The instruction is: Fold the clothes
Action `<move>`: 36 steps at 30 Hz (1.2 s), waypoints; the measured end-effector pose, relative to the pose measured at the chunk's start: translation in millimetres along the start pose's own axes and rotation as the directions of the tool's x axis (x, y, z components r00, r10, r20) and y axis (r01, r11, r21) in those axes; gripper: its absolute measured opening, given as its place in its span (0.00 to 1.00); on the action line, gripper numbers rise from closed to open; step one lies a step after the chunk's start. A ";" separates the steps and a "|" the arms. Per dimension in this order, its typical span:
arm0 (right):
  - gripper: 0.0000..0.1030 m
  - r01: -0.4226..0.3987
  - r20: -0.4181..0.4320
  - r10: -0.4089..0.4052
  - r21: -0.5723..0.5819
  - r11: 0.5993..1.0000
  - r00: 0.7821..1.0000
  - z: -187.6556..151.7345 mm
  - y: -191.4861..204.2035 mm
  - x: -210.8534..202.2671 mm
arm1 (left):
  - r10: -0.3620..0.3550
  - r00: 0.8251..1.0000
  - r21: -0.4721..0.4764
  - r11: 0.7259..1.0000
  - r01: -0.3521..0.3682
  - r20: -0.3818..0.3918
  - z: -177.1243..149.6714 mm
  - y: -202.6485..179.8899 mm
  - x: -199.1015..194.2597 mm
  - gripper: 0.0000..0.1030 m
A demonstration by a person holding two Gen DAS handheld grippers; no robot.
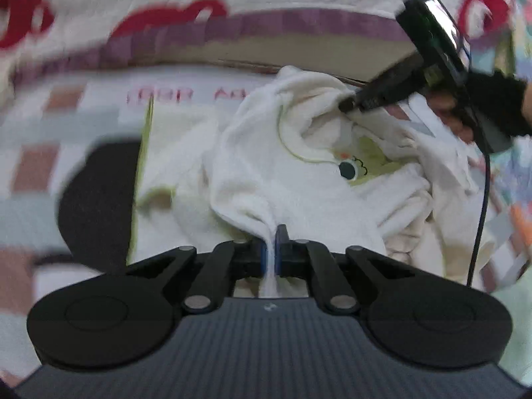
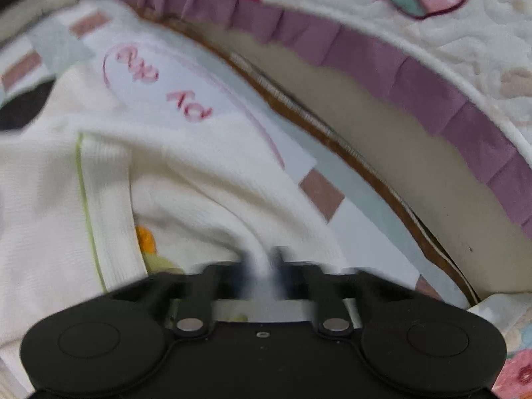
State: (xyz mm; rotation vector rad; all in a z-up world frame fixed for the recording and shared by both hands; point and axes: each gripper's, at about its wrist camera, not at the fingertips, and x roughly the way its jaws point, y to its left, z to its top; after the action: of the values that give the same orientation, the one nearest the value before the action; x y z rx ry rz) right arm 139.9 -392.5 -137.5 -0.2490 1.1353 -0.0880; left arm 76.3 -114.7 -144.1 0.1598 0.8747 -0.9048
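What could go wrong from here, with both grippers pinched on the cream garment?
1. The left gripper holds only a thin pinch of the cream garment; a pull might slip it free.
2. The right gripper bites a bunched ridge, so it may have caught several layers.
3. The garment is crumpled, so folding now would likely trap wrinkles.

Your cream garment (image 1: 299,179) is soft, fleecy cloth, ribbed along its hem (image 2: 109,199) in the right wrist view. Under the garment lies a smooth, printed checked sheet (image 2: 206,99). Beyond the garment, the quilted cover (image 2: 465,43) looks stitched and puffy, edged with a matt purple frill (image 2: 415,83). Your left gripper (image 1: 271,249) is matt black plastic with dull metal pins (image 1: 197,302).
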 end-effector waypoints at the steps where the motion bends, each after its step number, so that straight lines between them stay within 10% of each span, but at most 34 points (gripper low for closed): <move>1: 0.08 0.018 0.050 -0.021 0.048 0.999 0.999 -1.0 -5.3 -9.2 | -0.014 0.999 -0.014 1.000 0.015 0.036 1.2 2.6 -13.8 0.04; 5: 0.07 0.089 0.187 -0.135 0.234 0.968 0.973 -9.8 -37.0 -51.7 | -0.064 0.981 -0.064 0.995 0.077 0.182 6.0 13.0 -68.9 0.04; 16: 0.06 0.288 0.171 -0.433 0.529 0.798 0.885 -55.6 -164.0 -129.6 | 0.214 0.915 -0.124 0.976 -0.182 0.342 50.6 72.6 -114.0 0.04; 19: 0.06 0.318 0.167 -0.474 0.549 0.773 0.864 -65.4 -177.7 -148.0 | 0.341 0.847 -0.104 0.939 -0.328 0.408 76.0 103.2 -135.3 0.04; 22: 0.06 0.355 0.158 -0.519 0.564 0.746 0.840 -74.3 -189.6 -163.4 | 0.368 0.820 -0.148 0.929 -0.339 0.438 103.8 144.2 -154.8 0.04; 28: 0.06 0.415 0.139 -0.618 0.626 0.661 0.774 -89.9 -211.4 -179.7 | 0.592 0.638 -0.338 0.806 -0.486 0.493 132.3 192.7 -171.4 0.05; 30: 0.11 0.423 0.143 -0.641 0.641 0.641 0.754 -94.2 -215.6 -176.3 | 0.638 0.648 -0.470 0.761 -0.448 0.415 126.5 210.6 -153.0 0.12; 33: 0.42 0.410 0.132 -0.638 0.664 0.625 0.759 -104.6 -214.2 -162.2 | 0.600 0.755 -0.552 0.736 -0.392 0.265 99.4 207.4 -115.2 0.32; 36: 0.42 0.345 0.116 -0.568 0.690 0.636 0.815 -122.9 -192.6 -147.0 | 0.524 0.827 -0.605 0.731 -0.315 0.204 55.7 171.1 -78.2 0.43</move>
State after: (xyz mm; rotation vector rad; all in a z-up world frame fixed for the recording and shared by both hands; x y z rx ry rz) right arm -22.5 -569.0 -9.8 0.0742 0.6212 -0.8703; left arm 212.2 15.9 -89.8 -0.2983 0.6723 -0.1994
